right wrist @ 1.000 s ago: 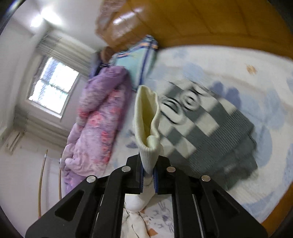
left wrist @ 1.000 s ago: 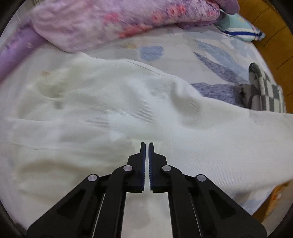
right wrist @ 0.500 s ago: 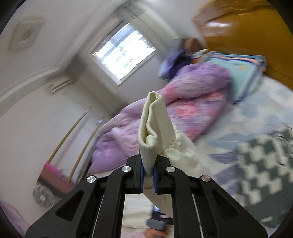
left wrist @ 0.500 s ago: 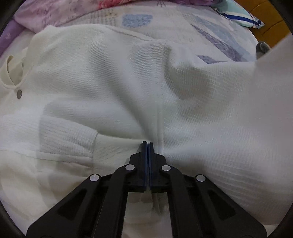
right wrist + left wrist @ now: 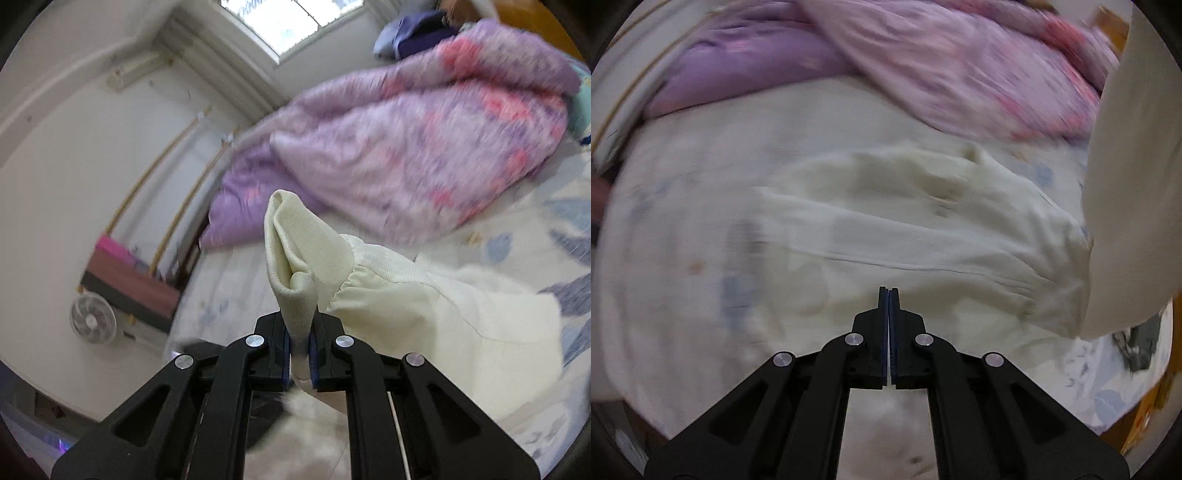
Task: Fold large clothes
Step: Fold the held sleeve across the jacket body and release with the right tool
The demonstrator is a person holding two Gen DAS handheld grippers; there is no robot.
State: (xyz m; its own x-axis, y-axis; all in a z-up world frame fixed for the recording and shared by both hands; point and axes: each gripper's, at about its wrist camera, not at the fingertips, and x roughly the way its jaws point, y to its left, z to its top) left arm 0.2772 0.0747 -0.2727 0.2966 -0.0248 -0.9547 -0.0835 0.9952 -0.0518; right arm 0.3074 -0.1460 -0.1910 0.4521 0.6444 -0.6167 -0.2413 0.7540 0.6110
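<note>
**Cream knit garment, sleeve lifted, on the bed**

Right black two-finger gripper [image 5: 300, 350]: jaws narrow, clamped on the ribbed cuff [image 5: 295, 258] of the cream waffle-knit garment [image 5: 443, 314]. The cuff stood up toward 12 o'clock from the fingertips, and the sleeve trailed off toward 3 o'clock onto the bed.

Left black two-finger gripper [image 5: 888, 325]: jaws fully closed, pads together. No cloth showed between them, though the view was blurred.

Cream garment body [image 5: 923, 229]: lay spread and rumpled on the pale bedsheet with blue leaf print [image 5: 683, 240], from 10 to 2 o'clock of the left gripper's tips. The raised sleeve [image 5: 1126, 184] hung as a broad panel at 2 o'clock.

Further out: a crumpled lilac quilt with pink flowers [image 5: 424, 140] at 12 to 1 o'clock, a window [image 5: 288, 22], and a white floor fan [image 5: 92, 319] at 9 o'clock.

Handling, as judged: soft, limp and light, it would drape and stretch rather than hold shape. The ribbed cuff and hems are firmer, less slippery places to grip. A pinch on the open knit would likely pull it out of line.
</note>
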